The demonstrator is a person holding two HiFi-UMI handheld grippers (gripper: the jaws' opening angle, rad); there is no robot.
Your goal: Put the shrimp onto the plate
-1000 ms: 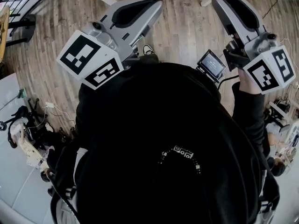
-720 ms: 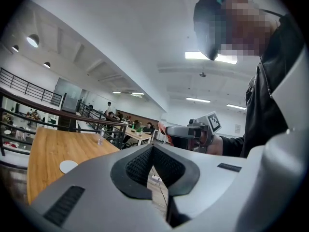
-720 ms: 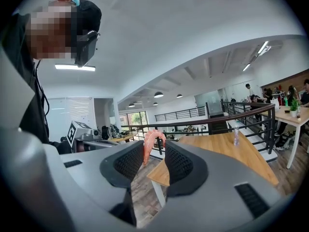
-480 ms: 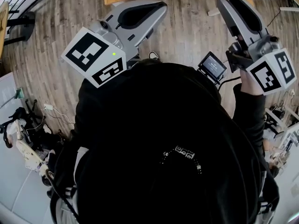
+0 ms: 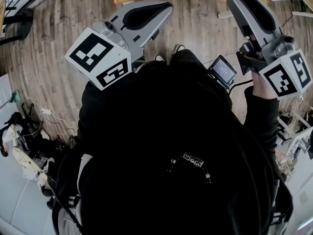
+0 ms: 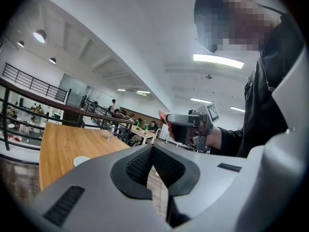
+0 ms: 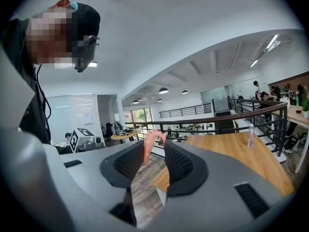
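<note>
Transport step in hand. Your right gripper (image 7: 154, 149) is clamped on the shrimp (image 7: 149, 146). Your left gripper (image 6: 152, 148) is closed and empty. The plate (image 6: 80, 161) sits on the table (image 6: 60, 141), nine o'clock of the left tips. Next: carry the shrimp over it, then release.

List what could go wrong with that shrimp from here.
1. The shrimp is pinched only at the tips of the right tool, with bare floor under it. It may slip out and fall before reaching the table.
2. The plate is a small target on that wide table, so a release from high up could miss it.
3. A bottle stands on the table and might get knocked during the reach.
</note>
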